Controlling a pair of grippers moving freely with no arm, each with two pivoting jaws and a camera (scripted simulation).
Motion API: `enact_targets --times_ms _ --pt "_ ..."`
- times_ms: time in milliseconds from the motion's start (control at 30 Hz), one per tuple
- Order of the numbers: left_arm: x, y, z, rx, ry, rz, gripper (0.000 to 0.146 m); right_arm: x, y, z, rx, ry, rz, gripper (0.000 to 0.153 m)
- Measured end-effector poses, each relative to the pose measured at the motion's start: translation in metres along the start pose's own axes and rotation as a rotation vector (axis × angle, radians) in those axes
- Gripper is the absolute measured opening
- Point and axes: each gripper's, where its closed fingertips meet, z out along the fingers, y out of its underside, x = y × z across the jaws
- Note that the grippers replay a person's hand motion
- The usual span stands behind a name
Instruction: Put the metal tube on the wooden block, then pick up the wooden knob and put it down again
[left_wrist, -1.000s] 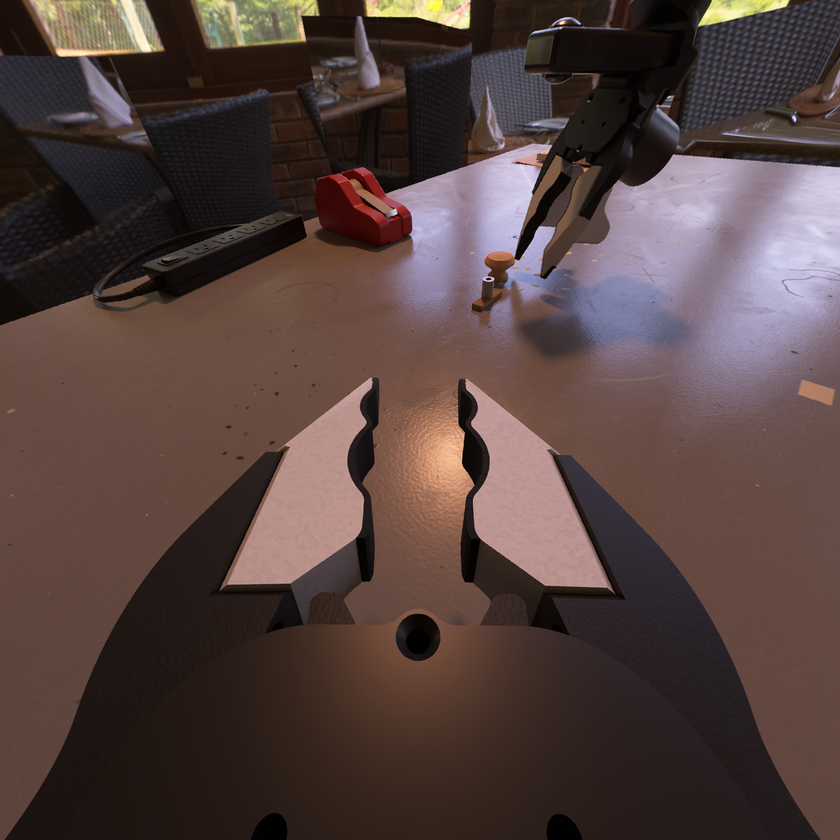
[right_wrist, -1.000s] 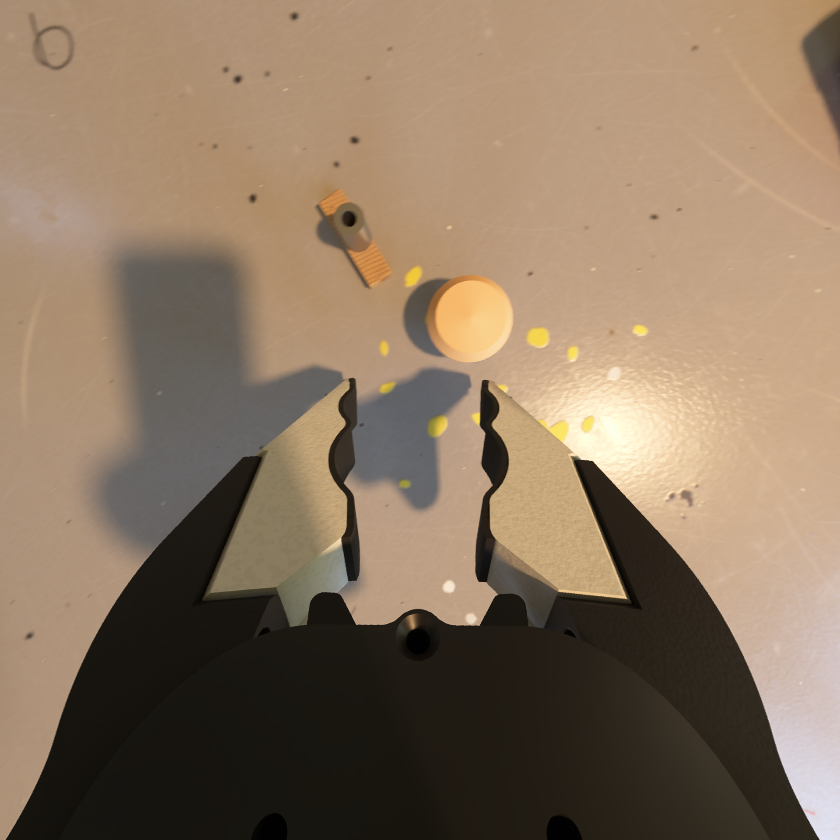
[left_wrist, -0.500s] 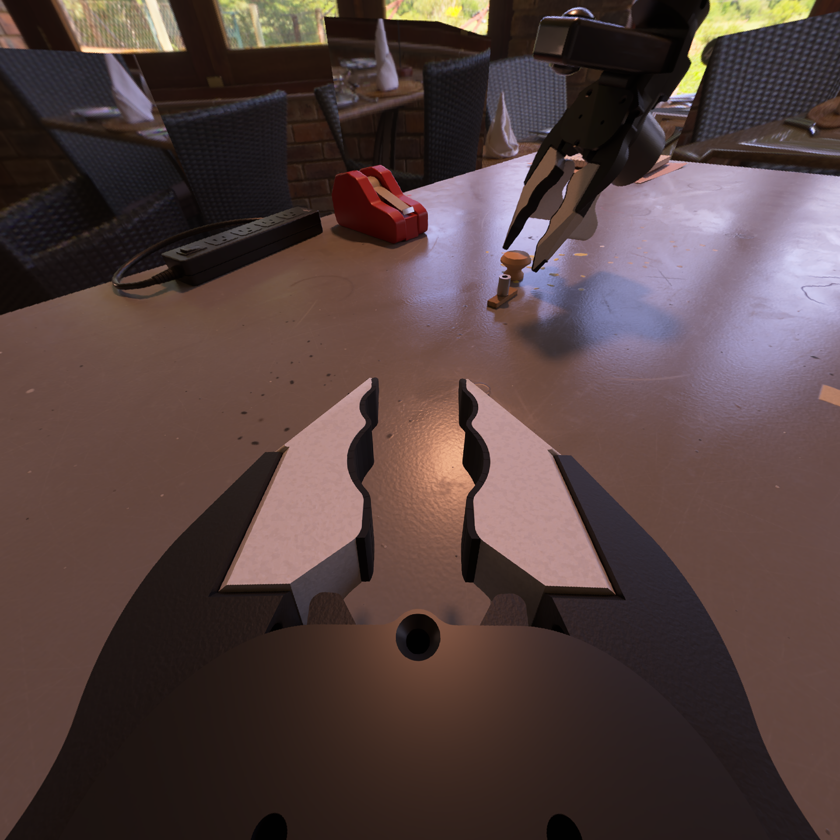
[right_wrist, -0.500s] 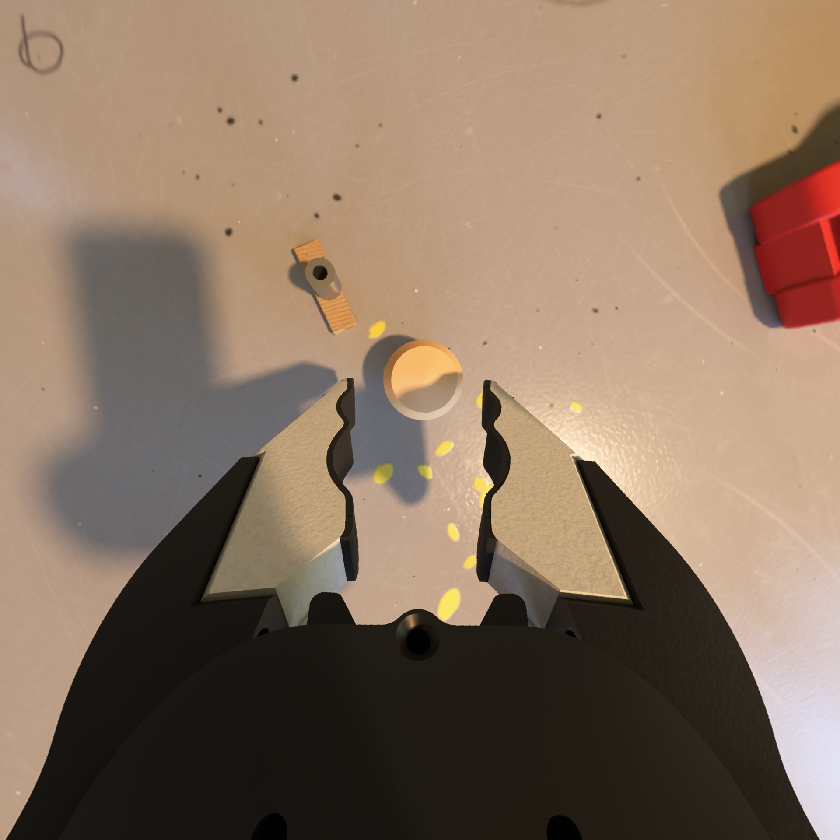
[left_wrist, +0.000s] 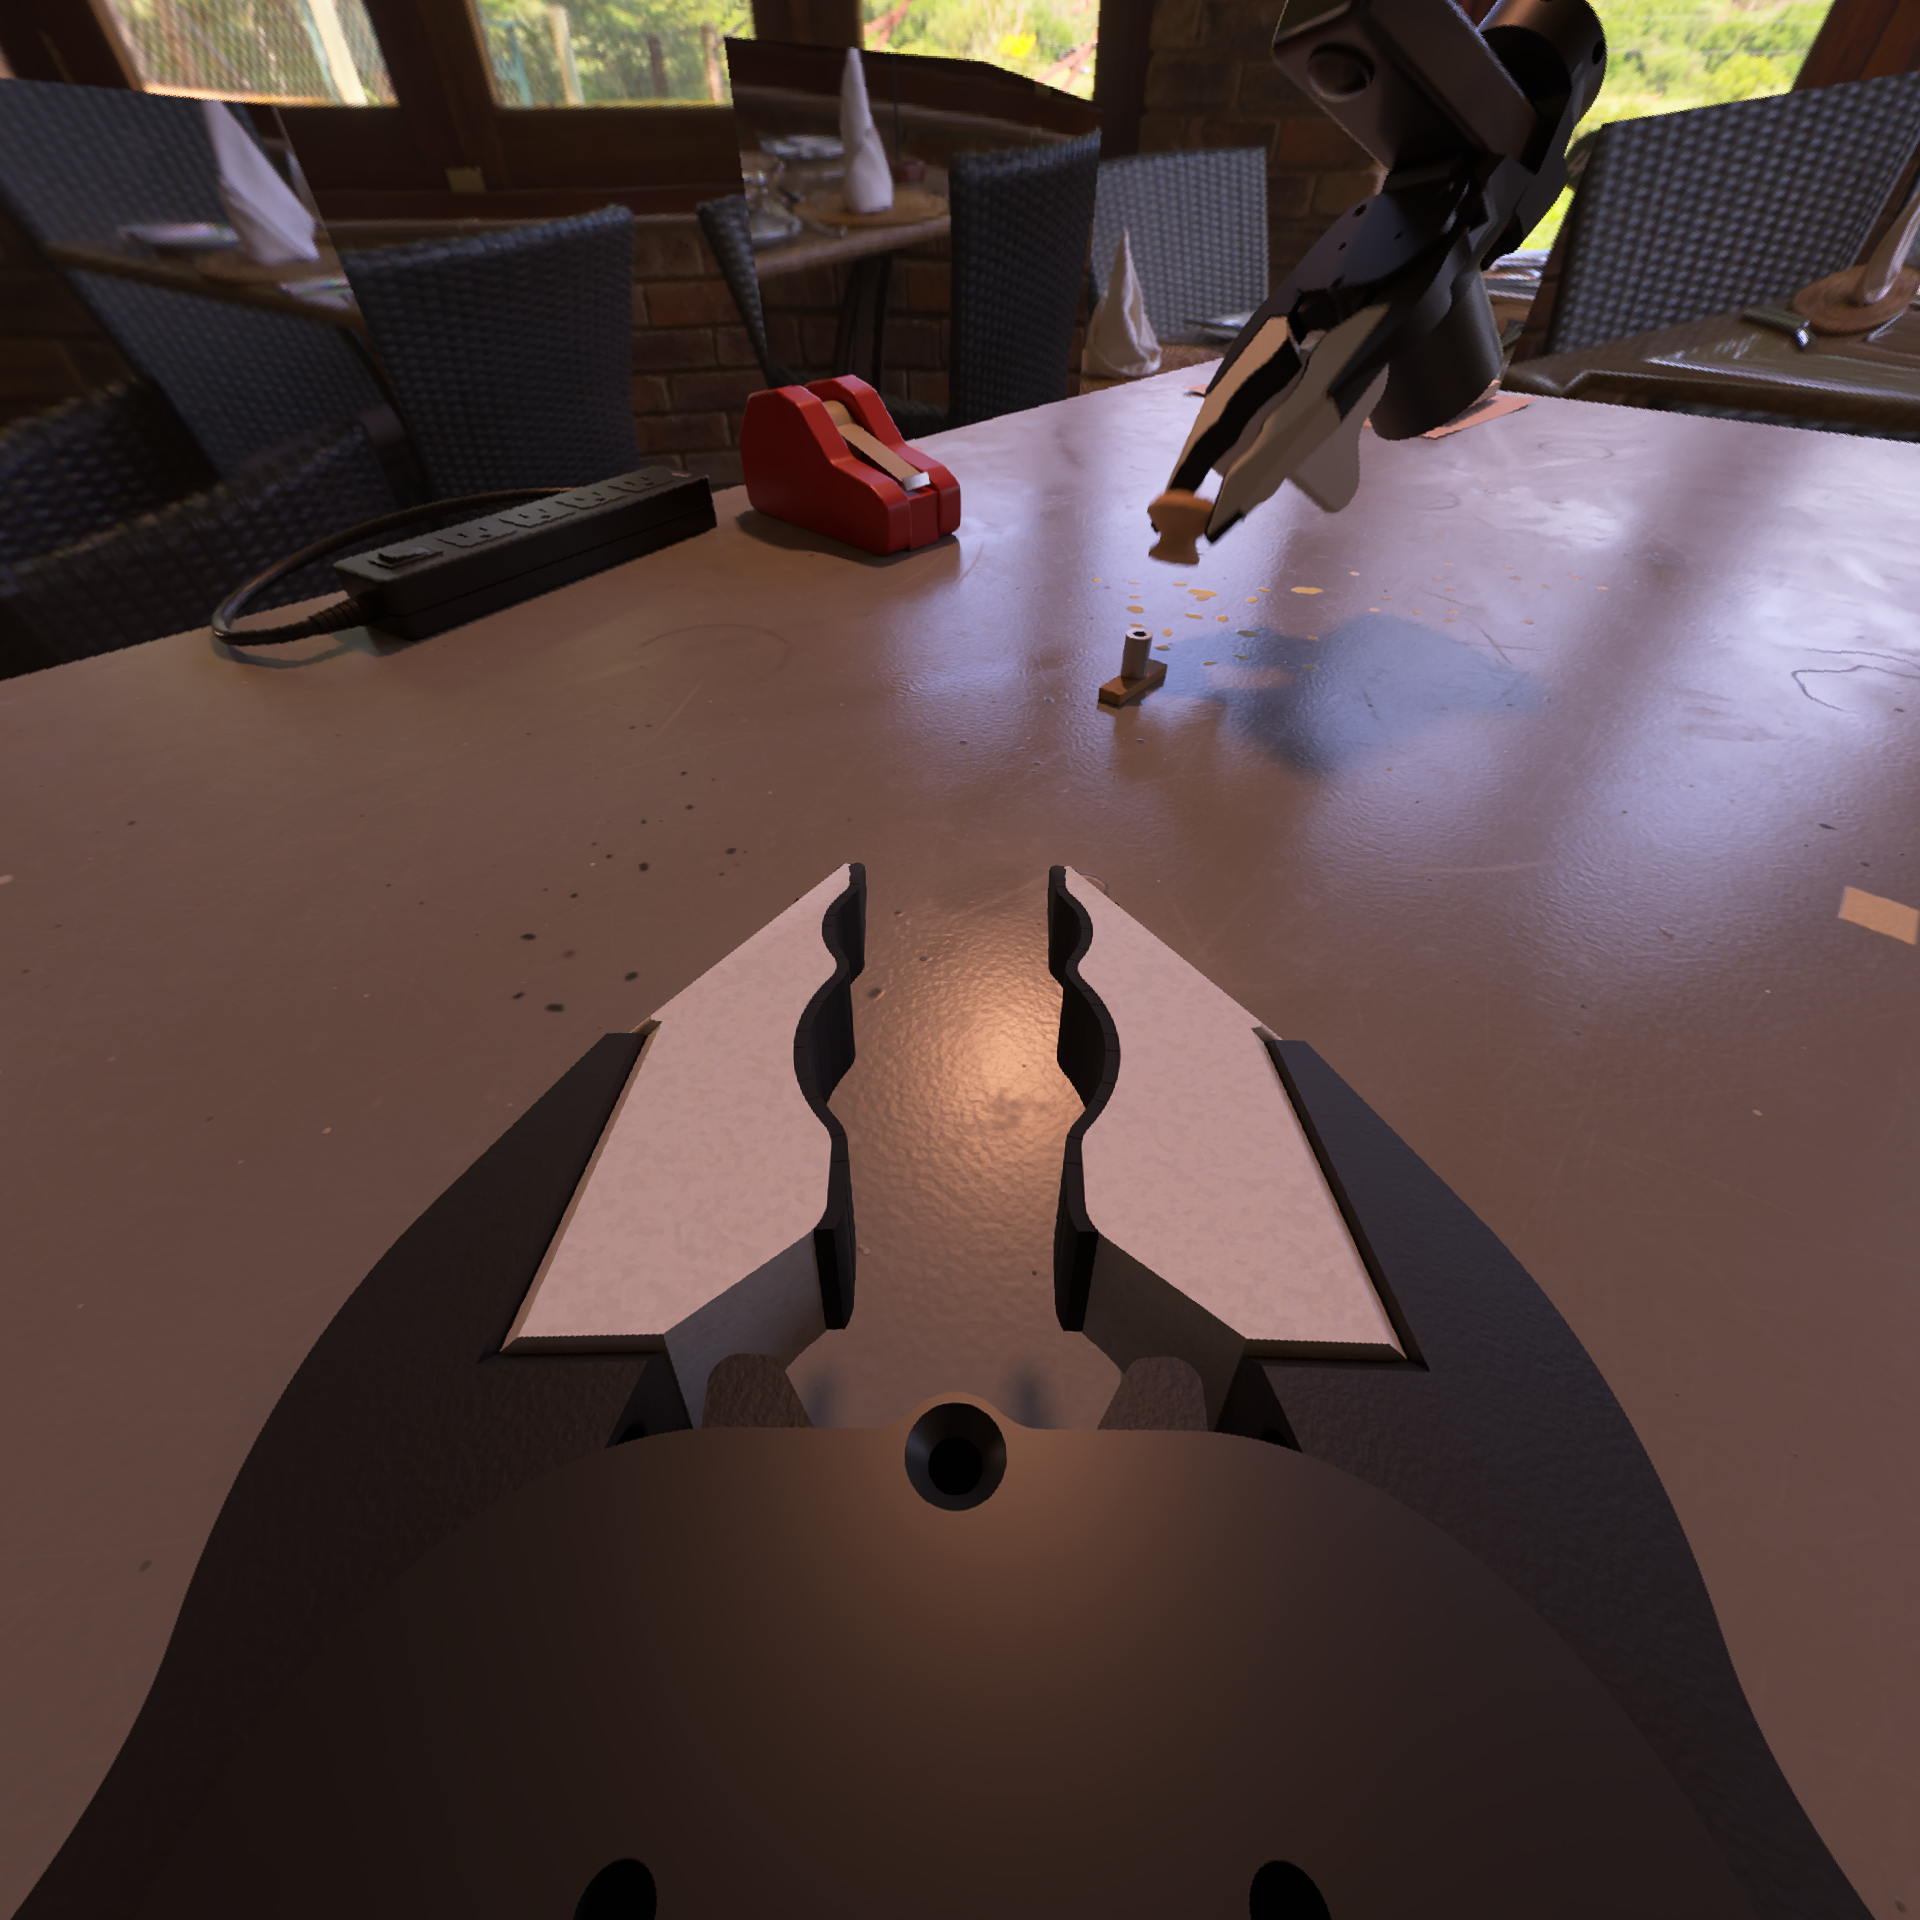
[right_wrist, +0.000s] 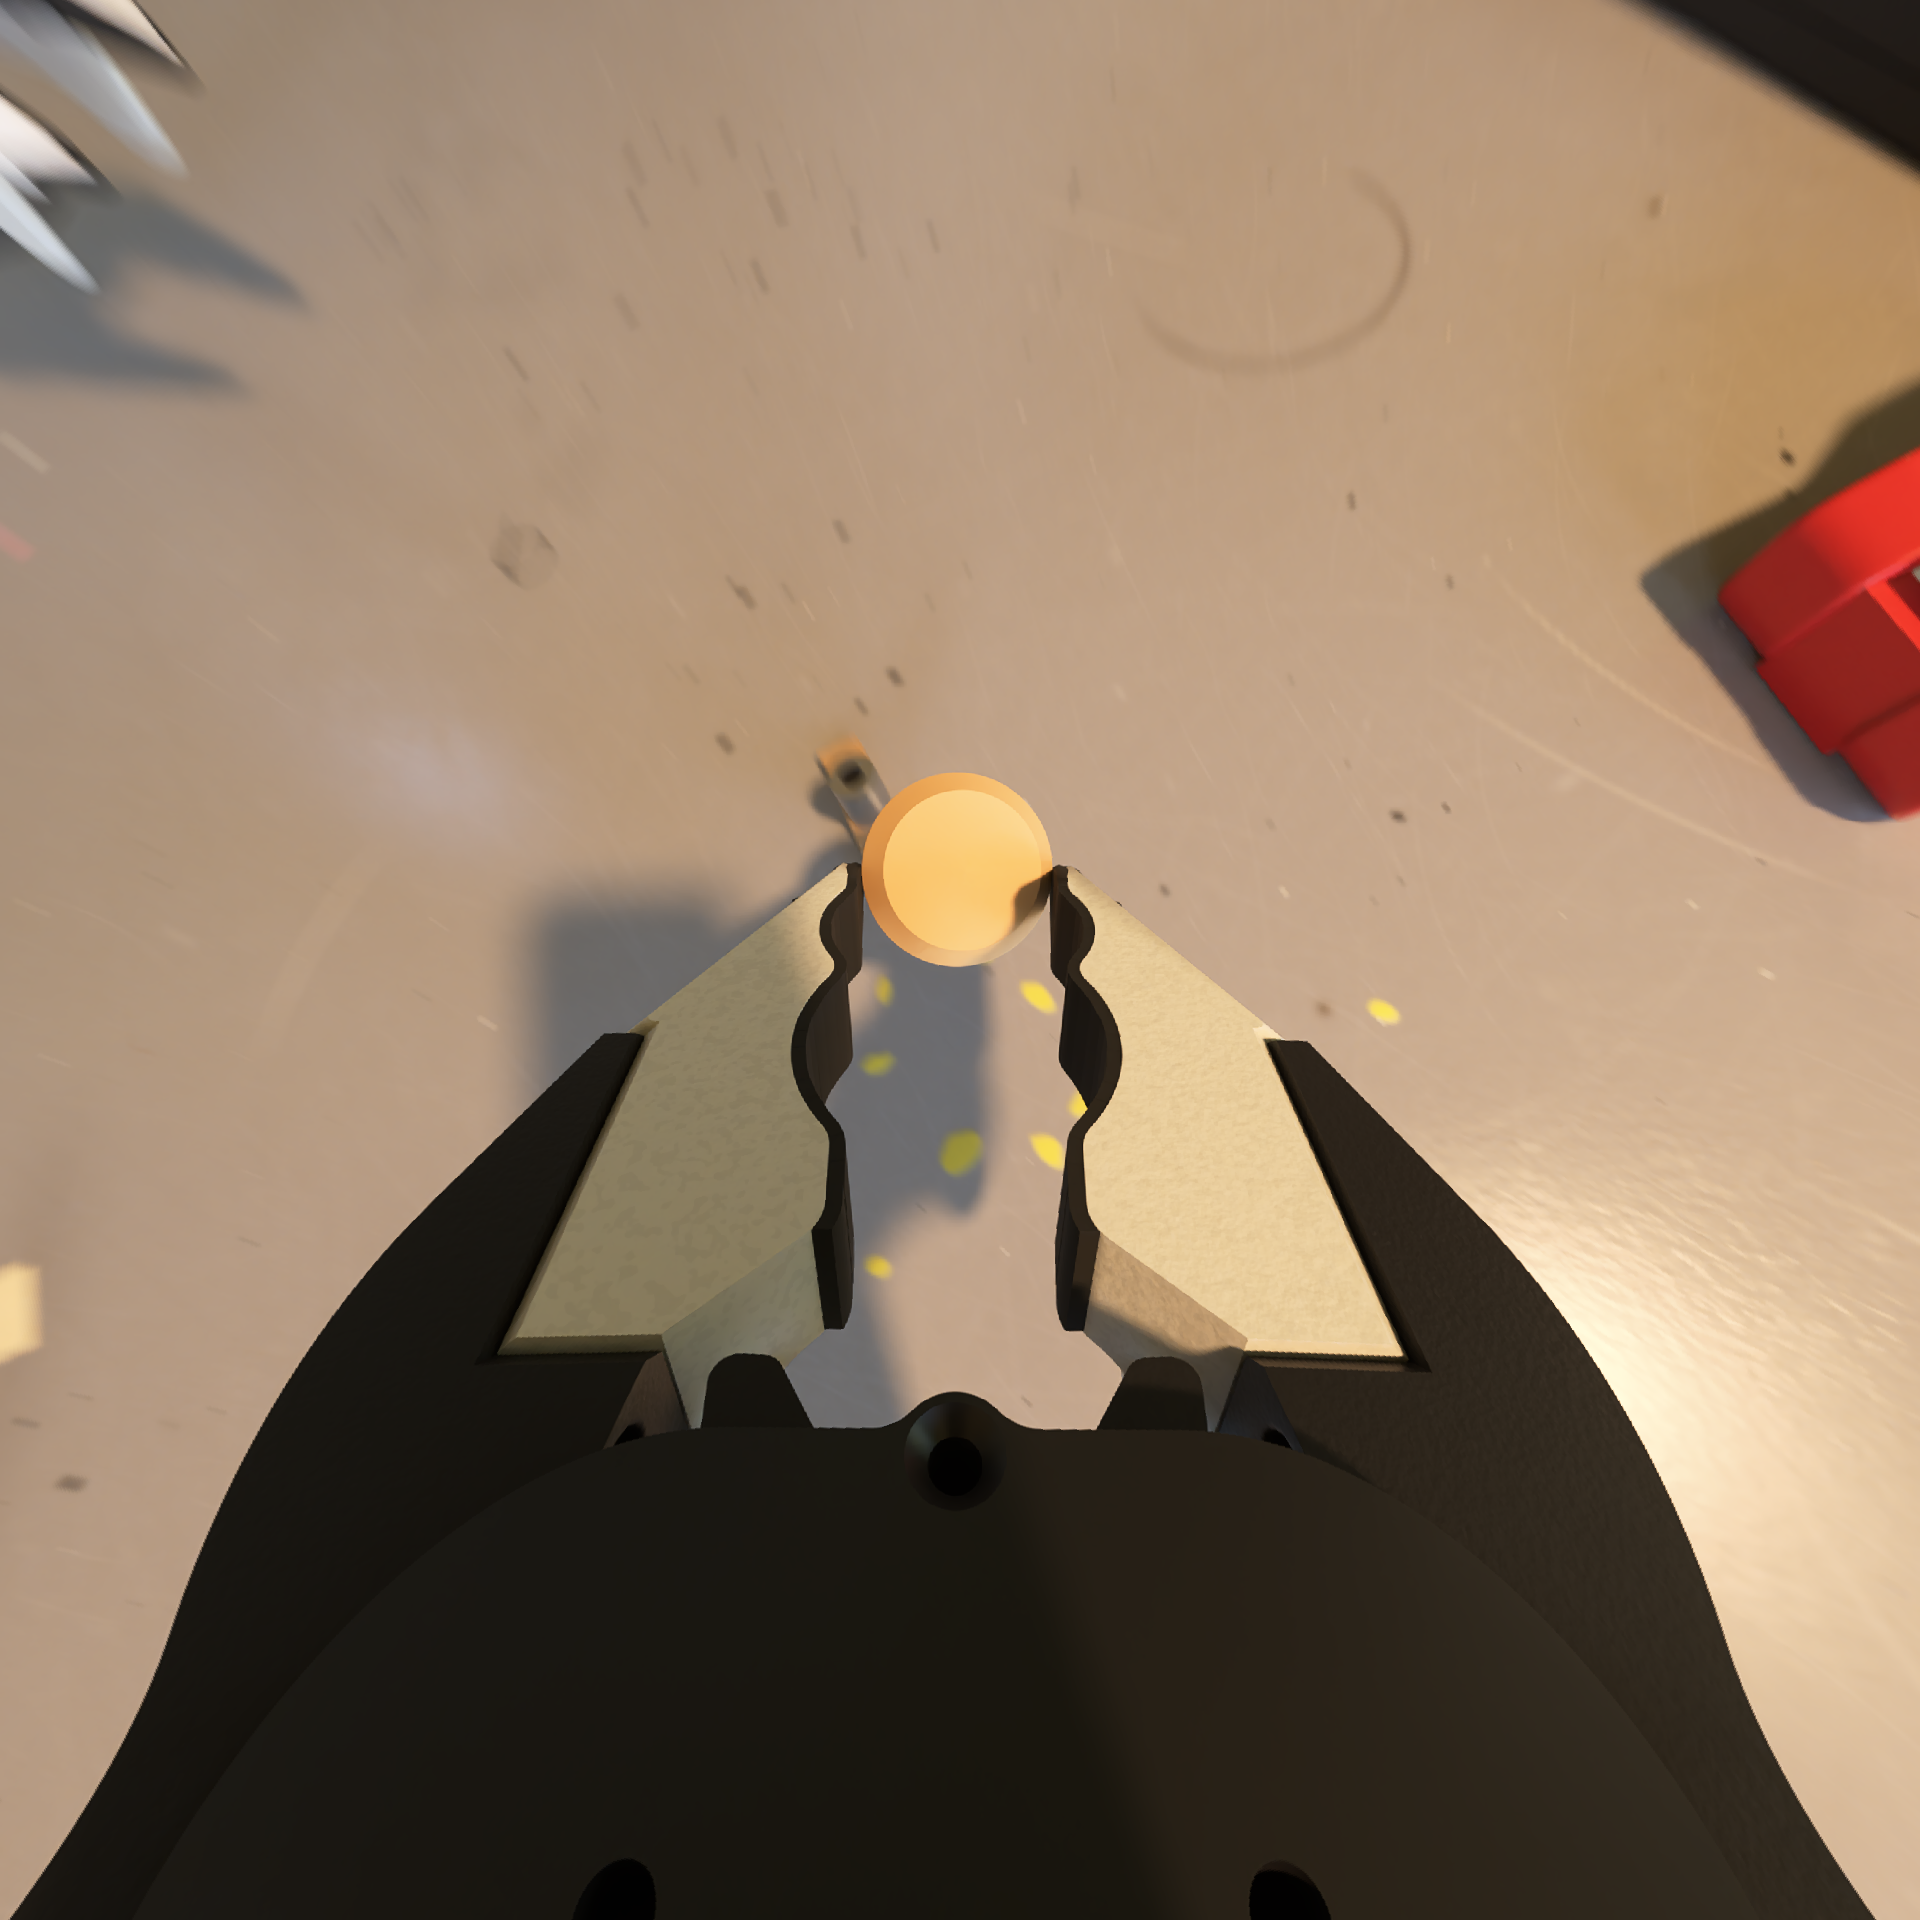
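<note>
The wooden knob (right_wrist: 956, 868) is pinched by its round head at the tips of my right gripper (right_wrist: 956, 883), well above the table. In the left wrist view the right gripper (left_wrist: 1197, 511) hangs tilted at the upper right, with the knob (left_wrist: 1177, 525) in the air. The small metal tube (left_wrist: 1138, 652) stands upright on the flat wooden block (left_wrist: 1117, 691), below and just beside the knob. From above, the tube (right_wrist: 852, 774) shows partly behind the knob. My left gripper (left_wrist: 956, 883) is open and empty, low over the near table, far from the block.
A red tape dispenser (left_wrist: 847, 468) (right_wrist: 1839, 665) and a black power strip (left_wrist: 520, 545) sit at the far left of the brown table (left_wrist: 1455, 935). Dark wicker chairs (left_wrist: 488, 343) stand past the table's edge. The left gripper's fingers (right_wrist: 73, 156) show blurred at the top left.
My right gripper has shut on the wooden knob and lifted it off the table. The tube and block have stayed put. The left gripper has drawn back a little, still open.
</note>
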Motion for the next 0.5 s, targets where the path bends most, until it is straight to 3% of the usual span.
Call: enact_targets --times_ms 233,500 --pt "0.01 -0.001 0.006 0.001 0.042 -0.007 0.035 -0.037 -0.071 -0.051 0.534 -0.451 0.325 0.036" --pt "0.024 -0.003 0.014 0.0 0.093 -0.003 0.035 -0.064 -0.093 -0.084 0.73 -0.688 0.419 0.036"
